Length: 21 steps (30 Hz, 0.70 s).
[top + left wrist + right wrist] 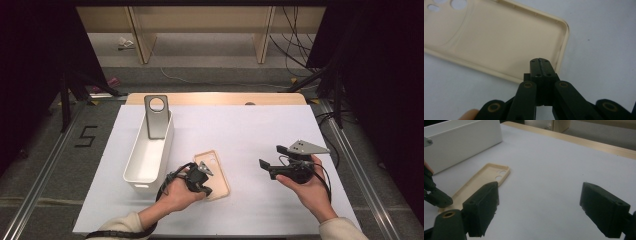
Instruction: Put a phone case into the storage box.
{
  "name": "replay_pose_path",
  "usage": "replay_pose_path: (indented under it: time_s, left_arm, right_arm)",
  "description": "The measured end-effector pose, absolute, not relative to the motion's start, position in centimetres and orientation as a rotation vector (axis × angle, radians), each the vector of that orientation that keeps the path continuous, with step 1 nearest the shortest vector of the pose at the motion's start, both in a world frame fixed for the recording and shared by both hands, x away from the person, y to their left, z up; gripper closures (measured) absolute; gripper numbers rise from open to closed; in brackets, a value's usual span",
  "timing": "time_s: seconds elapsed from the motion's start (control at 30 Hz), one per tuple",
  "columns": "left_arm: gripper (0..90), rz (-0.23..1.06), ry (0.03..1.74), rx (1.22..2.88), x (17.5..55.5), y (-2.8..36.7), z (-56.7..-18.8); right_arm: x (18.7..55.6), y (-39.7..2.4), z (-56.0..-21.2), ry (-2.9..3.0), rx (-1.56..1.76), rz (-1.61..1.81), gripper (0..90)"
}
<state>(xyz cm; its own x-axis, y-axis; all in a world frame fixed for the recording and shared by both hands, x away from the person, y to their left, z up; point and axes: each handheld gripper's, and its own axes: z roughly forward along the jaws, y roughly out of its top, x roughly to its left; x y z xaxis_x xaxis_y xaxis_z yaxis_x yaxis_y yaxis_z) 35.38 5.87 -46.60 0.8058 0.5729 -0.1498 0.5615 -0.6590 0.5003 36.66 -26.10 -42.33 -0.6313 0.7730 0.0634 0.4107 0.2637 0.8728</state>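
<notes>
Left gripper (541, 65) closed, empty, over the near end of beige rubbery phone case (489, 37); right gripper (539, 207) wide open.

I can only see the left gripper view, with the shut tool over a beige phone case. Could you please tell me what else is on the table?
Observer: A white bin stands to the left of the beige case, with a gap of bare table between them.
Operator: Thank you. Is anything inside the bin?
Observer: Yes, a grey phone case stands on end against its far wall.
Operator: And where is the right tool, please?
Observer: The right tool is held over the table to the right of the beige case, apart from it. Its jaws are wide open with nothing between them.
</notes>
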Motion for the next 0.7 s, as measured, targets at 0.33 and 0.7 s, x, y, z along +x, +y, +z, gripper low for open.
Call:
replay_pose_path:
  time_s: [0.33,0.7]
  left_arm:
    - [89.8,0.049,0.835,2.482,35.1,7.9,-46.5]
    - [89.8,0.064,0.837,2.500,34.8,9.4,-46.5]
  right_arm:
    - [36.7,-26.1,-42.4,2.166,1.076,1.316,16.6]
    - [36.7,-26.1,-42.3,2.166,1.076,1.316,16.5]
